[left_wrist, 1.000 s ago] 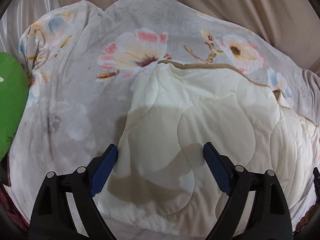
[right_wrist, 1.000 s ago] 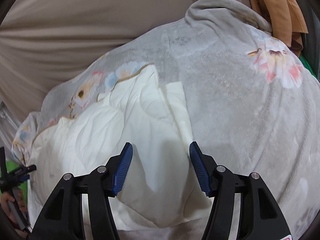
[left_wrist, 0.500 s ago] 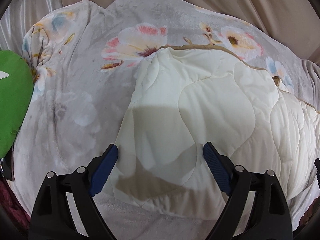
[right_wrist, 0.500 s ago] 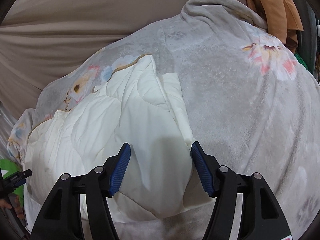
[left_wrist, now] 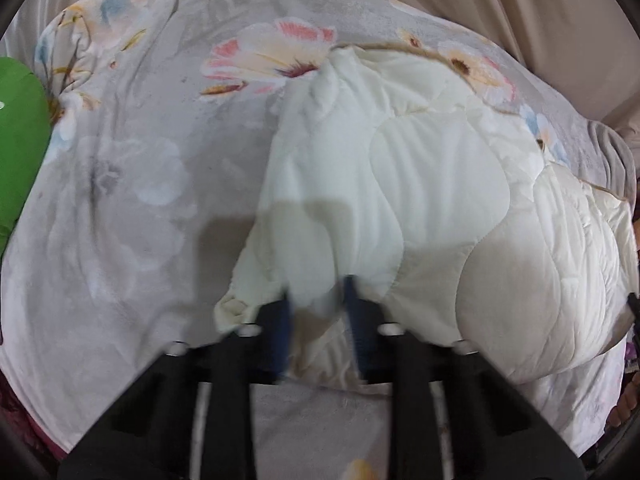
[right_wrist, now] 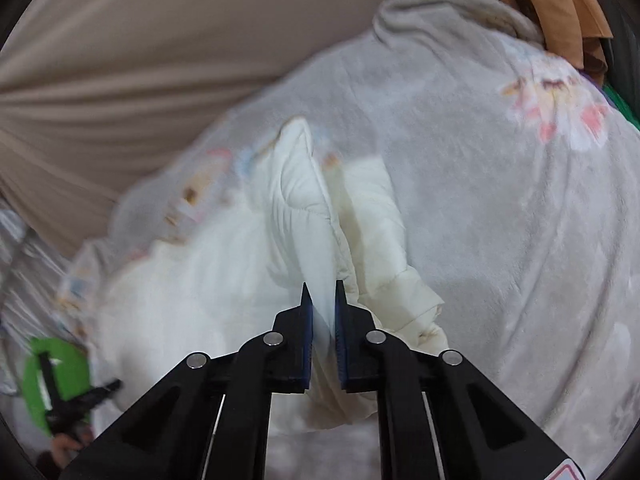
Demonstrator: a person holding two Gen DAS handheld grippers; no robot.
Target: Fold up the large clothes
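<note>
A cream quilted garment point(left_wrist: 420, 184) lies spread on a grey floral blanket point(left_wrist: 132, 152). My left gripper point(left_wrist: 318, 300) is shut on the garment's near edge, with fabric bunched between its blue pads; the frame is blurred. In the right wrist view the same cream garment point(right_wrist: 292, 216) is pinched into a raised ridge. My right gripper point(right_wrist: 320, 300) is shut on that fold, with a thin layer of fabric between its fingers. The garment's cuffed sleeve point(right_wrist: 412, 300) hangs just right of the gripper.
The floral blanket point(right_wrist: 500, 200) covers the whole work surface over a beige sheet point(right_wrist: 140, 40). A green object point(left_wrist: 20, 144) lies at the far left. Orange cloth point(right_wrist: 556, 4) hangs at the upper right. The other gripper point(right_wrist: 76, 400) shows at the lower left.
Both grippers were open over the flat garment; both have closed on its near edge, and the fabric has bunched and lifted into folds between the fingers.
</note>
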